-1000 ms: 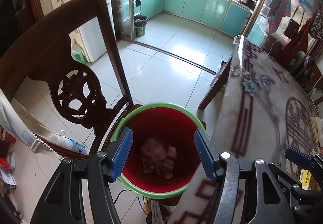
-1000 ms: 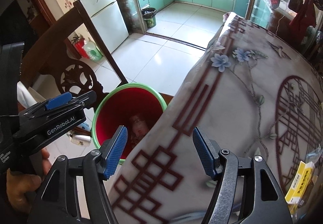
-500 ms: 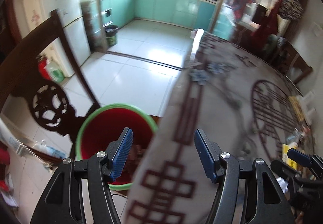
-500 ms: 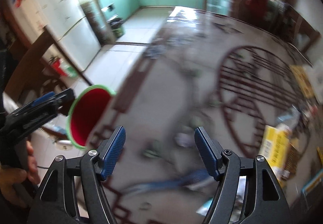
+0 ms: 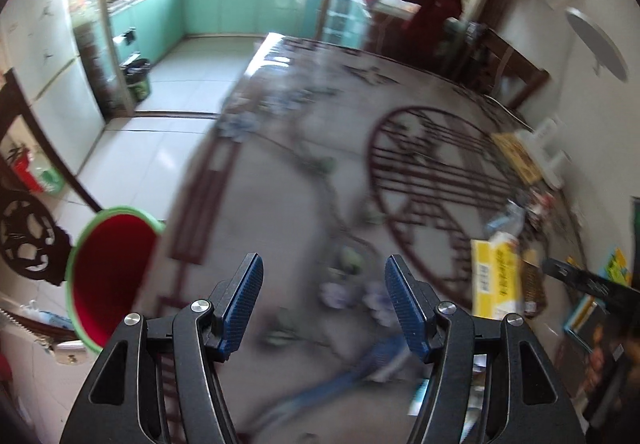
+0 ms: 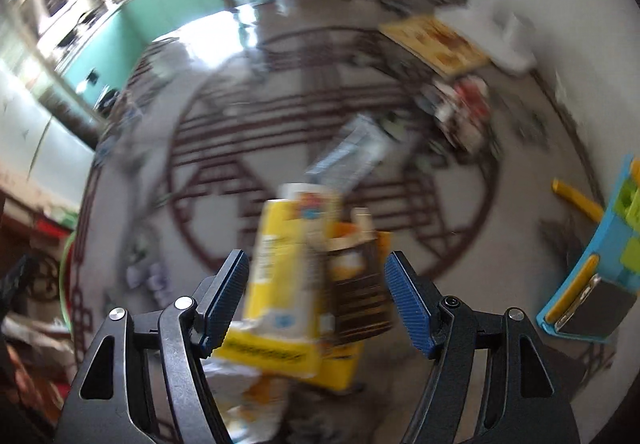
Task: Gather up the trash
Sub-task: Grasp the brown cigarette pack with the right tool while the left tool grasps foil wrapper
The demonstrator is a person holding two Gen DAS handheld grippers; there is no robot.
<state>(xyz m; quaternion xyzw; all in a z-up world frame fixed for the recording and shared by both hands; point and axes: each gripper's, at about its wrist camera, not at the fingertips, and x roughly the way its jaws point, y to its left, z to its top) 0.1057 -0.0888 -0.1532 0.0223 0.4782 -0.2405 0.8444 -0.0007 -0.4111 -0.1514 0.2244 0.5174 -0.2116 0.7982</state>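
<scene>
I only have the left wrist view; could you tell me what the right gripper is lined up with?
Observer: The right gripper has its jaws open, and a yellow box shows between them.
Operator: Is it gripping the box?
Observer: Not visibly; a gap shows beside each of the fingers, though the frame is blurred.
Operator: Anything else near the box?
Observer: A dark brown packet lies against its right side, and a bluish wrapper lies beyond it.
Operator: Thanks. What is at the far right?
Observer: A blue toy at the table edge.
</scene>
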